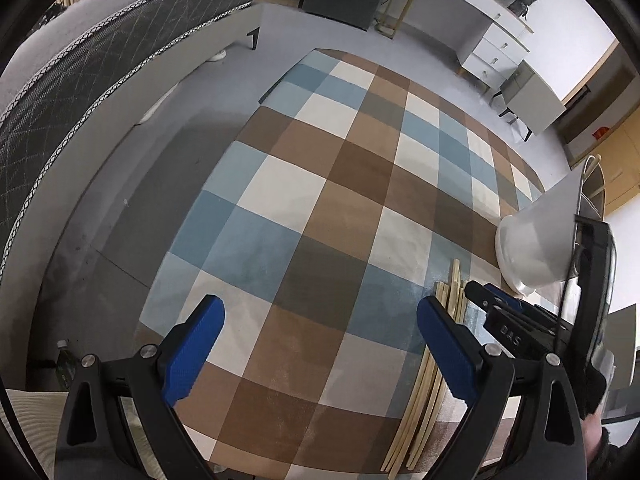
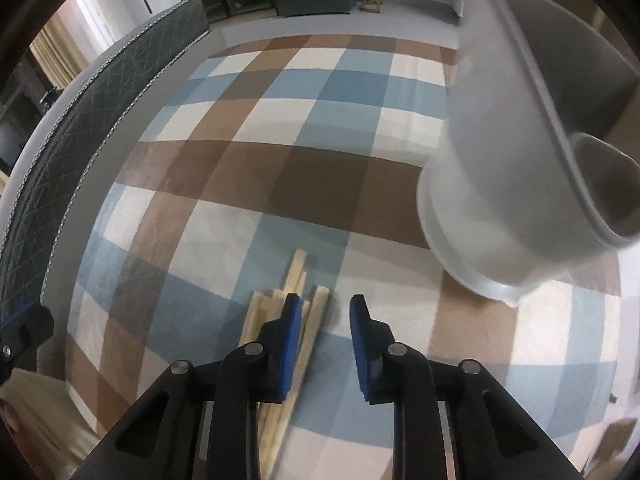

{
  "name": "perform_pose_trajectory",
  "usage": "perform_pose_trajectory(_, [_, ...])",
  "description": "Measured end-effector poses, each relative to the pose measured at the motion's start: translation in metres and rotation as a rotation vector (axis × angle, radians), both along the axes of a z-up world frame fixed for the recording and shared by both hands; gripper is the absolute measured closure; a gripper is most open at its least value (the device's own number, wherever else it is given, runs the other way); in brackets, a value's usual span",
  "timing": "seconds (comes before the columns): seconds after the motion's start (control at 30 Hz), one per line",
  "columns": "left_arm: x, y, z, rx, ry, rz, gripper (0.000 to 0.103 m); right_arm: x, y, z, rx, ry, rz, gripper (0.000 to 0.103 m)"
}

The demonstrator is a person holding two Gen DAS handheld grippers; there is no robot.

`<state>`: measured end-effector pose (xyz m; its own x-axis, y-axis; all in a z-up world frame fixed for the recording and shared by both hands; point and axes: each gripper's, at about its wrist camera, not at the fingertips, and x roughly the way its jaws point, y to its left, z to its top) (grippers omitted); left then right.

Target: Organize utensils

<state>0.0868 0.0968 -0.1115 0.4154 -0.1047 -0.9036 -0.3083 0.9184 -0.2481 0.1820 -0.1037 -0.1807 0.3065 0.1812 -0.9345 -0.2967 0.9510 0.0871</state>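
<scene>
A bundle of several pale wooden chopsticks [image 1: 420,412] lies on the checked tablecloth [image 1: 320,200]. In the right wrist view the chopsticks [image 2: 298,268] run under my right gripper's left finger, and the rightmost stick lies just inside that blue pad. My right gripper [image 2: 326,304] hangs low over them with a narrow gap between its pads; neither pad presses on a stick. To the left of the bundle my left gripper [image 1: 320,306] is wide open over bare cloth, holding nothing. A white utensil holder [image 2: 480,160] stands to the right of the bundle.
The holder [image 1: 536,240] has a large compartment and a small side pocket [image 2: 600,184]. A grey quilted mattress [image 1: 100,60] runs along the left beyond the table's edge. White drawers [image 1: 496,48] stand at the far wall. A green bottle [image 1: 64,364] is on the floor at lower left.
</scene>
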Motion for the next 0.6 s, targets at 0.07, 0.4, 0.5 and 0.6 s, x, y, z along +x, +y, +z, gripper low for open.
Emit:
perform_pose_trajectory(0.07, [0.0, 0.001, 0.0, -0.01, 0.003, -0.001, 0.009, 0.003, 0.002, -0.004, -0.016, 0.015, -0.007, 0.083])
perform_pose_trajectory(0.4, [0.001, 0.01, -0.004, -0.021, 0.034, 0.009, 0.009, 0.005, 0.019, -0.006, -0.092, 0.023, -0.036, 0.092])
perform_pose_trajectory(0.5, [0.0, 0.01, -0.004, -0.004, 0.03, 0.003, 0.009, 0.0, 0.016, -0.005, -0.065, 0.009, -0.042, 0.094])
perform_pose_trajectory(0.6, [0.001, 0.008, -0.006, 0.01, 0.035, -0.005, 0.009, -0.007, 0.009, 0.006, -0.027, -0.035, -0.056, 0.099])
